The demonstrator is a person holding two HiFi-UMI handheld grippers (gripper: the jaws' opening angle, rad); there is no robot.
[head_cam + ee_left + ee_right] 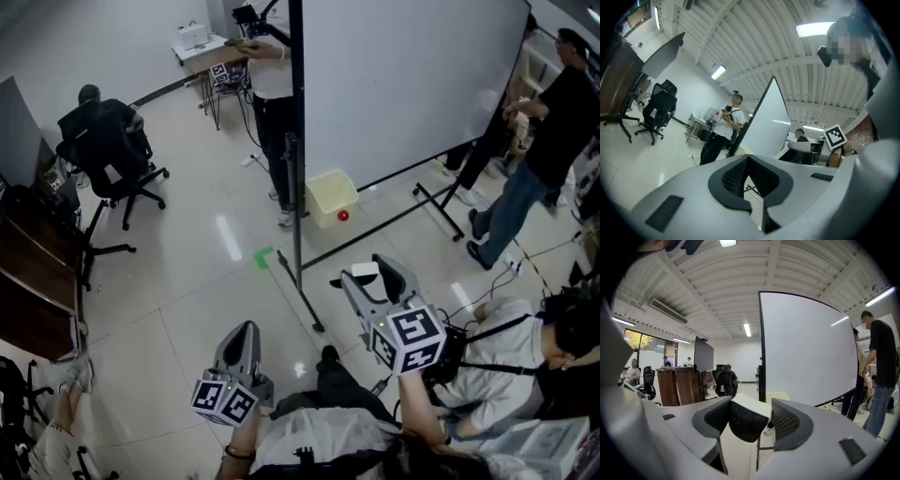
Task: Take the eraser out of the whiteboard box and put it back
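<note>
**Eraser lifted clear; return step pending**
My right hand-held gripper (372, 275) is clamped on the eraser (749, 409); my left hand-held gripper (244, 328) is closed and empty. Next, I judge: carry to the whiteboard box (330, 190) at 12 o'clock, lower, release.

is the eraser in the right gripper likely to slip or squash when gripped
Likely light: the eraser looks small between the jaws of the right gripper. Its dark felt-like side probably gives a little; the white back looks stiff. Textured pads should limit slipping.
</note>
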